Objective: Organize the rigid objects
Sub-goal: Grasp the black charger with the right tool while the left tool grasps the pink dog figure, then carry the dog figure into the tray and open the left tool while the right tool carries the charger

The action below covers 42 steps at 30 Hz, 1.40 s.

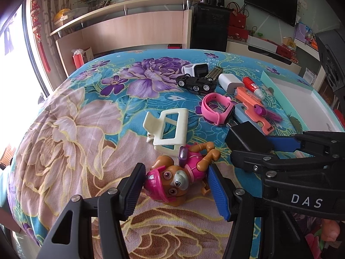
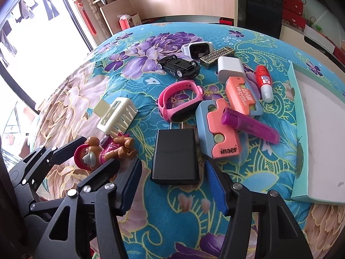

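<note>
A pink and brown toy dog figure (image 1: 175,178) lies on the floral blanket between the fingers of my left gripper (image 1: 174,187), which is open around it; it also shows in the right wrist view (image 2: 101,152). My right gripper (image 2: 172,185) is open with a black charger (image 2: 175,156) between its fingertips; the charger shows in the left wrist view (image 1: 248,139). A teal-rimmed white tray (image 2: 321,133) lies at the right.
On the blanket lie a cream clip (image 2: 117,116), pink watch (image 2: 180,100), black toy car (image 2: 179,67), white watch (image 2: 197,48), patterned bar (image 2: 217,59), white adapter (image 2: 229,69), orange-and-blue cutters (image 2: 223,129), purple marker (image 2: 250,125) and red-capped bottle (image 2: 264,82).
</note>
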{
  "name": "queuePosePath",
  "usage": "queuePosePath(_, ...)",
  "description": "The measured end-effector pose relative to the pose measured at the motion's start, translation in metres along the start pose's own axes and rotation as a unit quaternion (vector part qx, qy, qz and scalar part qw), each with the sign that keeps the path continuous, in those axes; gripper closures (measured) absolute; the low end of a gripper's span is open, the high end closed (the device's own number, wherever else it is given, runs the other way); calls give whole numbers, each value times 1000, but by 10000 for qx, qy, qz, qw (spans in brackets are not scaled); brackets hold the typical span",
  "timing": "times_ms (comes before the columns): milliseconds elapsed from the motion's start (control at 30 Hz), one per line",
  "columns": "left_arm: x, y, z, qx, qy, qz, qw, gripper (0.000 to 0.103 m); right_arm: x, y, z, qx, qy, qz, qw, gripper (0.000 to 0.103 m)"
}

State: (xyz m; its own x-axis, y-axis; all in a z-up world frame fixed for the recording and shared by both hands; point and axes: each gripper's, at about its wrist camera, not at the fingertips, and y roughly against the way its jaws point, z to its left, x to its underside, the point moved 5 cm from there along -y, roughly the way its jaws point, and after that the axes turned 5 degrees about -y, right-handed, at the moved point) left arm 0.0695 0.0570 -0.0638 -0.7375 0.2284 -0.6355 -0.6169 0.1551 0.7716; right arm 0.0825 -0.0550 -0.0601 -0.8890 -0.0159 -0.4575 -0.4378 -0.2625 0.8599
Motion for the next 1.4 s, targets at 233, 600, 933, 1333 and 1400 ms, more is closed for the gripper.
queuePosePath(233,1,-4,3,16,56,-59,10000,41,-4,-11,2,38,-30,39,10000,54)
queuePosePath(600,1,-9,3,-5,53,-77,10000,41,-6,-15,0,79,-51,-41,9999,59)
queuePosePath(933,-10,11,-3,-71,-101,-320,9994,41,-8,8,-5,-197,-279,-343,9988,59)
queuePosePath(1333,-70,29,-40,10,-575,-579,9967,41,-44,58,-48,-6,-722,-986,9925,59)
queuePosePath(1400,-84,30,-52,70,-668,-604,9959,41,-51,64,-64,145,-850,-1054,9907,59)
